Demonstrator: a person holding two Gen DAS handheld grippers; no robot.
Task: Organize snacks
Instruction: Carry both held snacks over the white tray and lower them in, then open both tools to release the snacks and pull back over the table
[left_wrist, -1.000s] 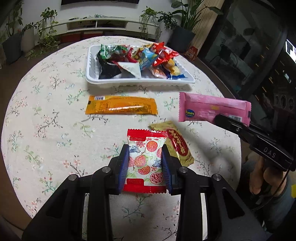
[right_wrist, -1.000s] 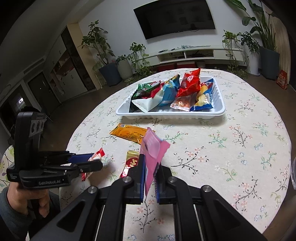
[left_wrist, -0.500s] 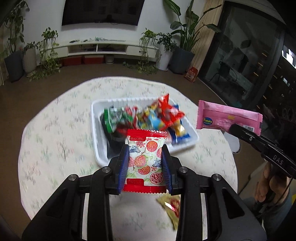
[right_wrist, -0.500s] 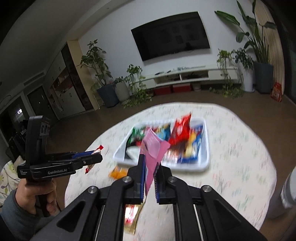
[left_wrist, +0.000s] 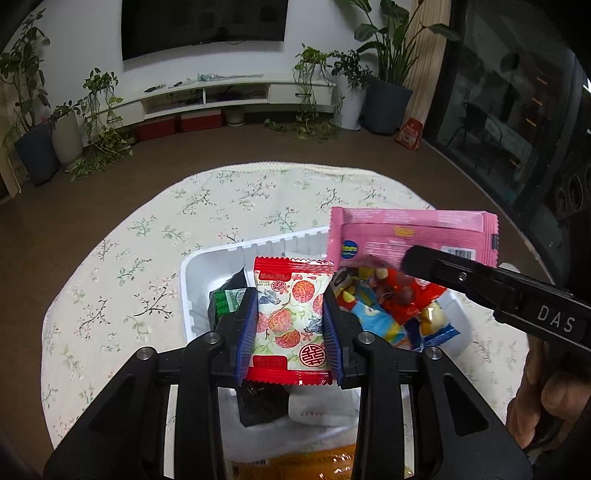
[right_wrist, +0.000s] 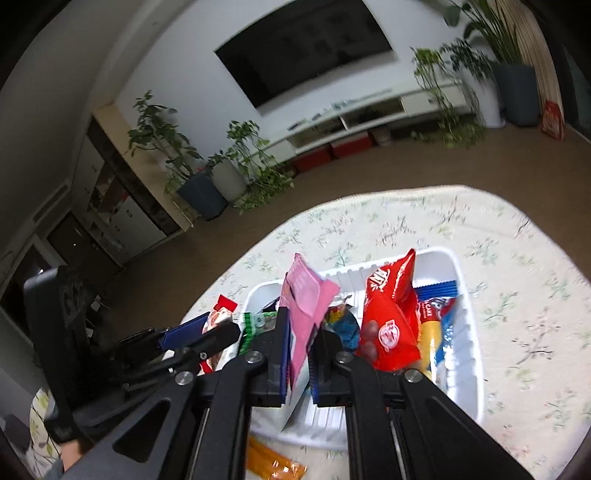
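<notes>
My left gripper (left_wrist: 290, 295) is shut on a red-and-white lychee snack packet (left_wrist: 290, 317), held above the white tray (left_wrist: 192, 273). My right gripper (right_wrist: 299, 332) is shut on a pink snack bar wrapper (right_wrist: 304, 302), also over the white tray (right_wrist: 469, 332). In the left wrist view the pink wrapper (left_wrist: 410, 236) hangs over the tray's right side, pinched by the right gripper (left_wrist: 413, 258). The left gripper (right_wrist: 218, 332) with its packet (right_wrist: 218, 317) shows at the tray's left end in the right wrist view. Several colourful snacks fill the tray.
The round table (left_wrist: 122, 266) carries a floral cloth. An orange packet (left_wrist: 310, 461) lies on it just in front of the tray, seen too as the orange packet (right_wrist: 273, 461). A hand (left_wrist: 543, 398) grips the right tool. Plants and a TV stand are far behind.
Both grippers carried their packets forward from the table's near side to above the tray. The tray now sits directly under them, and the orange packet has slipped to the bottom edge.
</notes>
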